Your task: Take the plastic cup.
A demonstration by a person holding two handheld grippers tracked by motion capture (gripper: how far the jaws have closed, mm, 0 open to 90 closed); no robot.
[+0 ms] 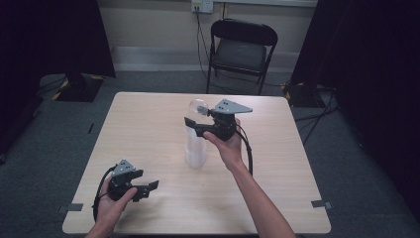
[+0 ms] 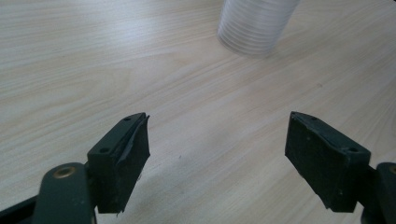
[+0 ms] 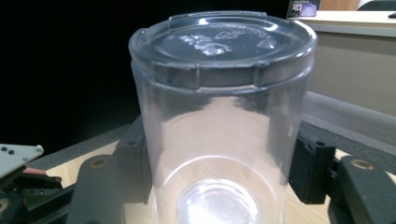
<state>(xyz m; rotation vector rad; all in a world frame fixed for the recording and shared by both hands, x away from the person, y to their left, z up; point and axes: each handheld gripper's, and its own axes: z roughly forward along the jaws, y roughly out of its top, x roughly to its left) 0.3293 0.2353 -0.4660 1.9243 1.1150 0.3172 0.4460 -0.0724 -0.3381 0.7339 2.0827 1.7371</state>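
A tall stack of clear plastic cups [image 1: 195,151] stands upside down at the middle of the wooden table [image 1: 148,119]. My right gripper [image 1: 194,127] reaches in from the right and is shut on the stack's top cup [image 3: 219,93], one black pad on each side of its wall. Its ridged bottom faces up. My left gripper [image 1: 147,187] rests low near the table's front left, jaws wide open with nothing between them [image 2: 217,158]. The foot of the cup stack [image 2: 256,25] stands well beyond its fingertips.
A black folding chair [image 1: 241,49] stands behind the table's far edge. Dark curtains hang at both sides. Cables run along the floor at the right. Bare wood lies around the stack on every side.
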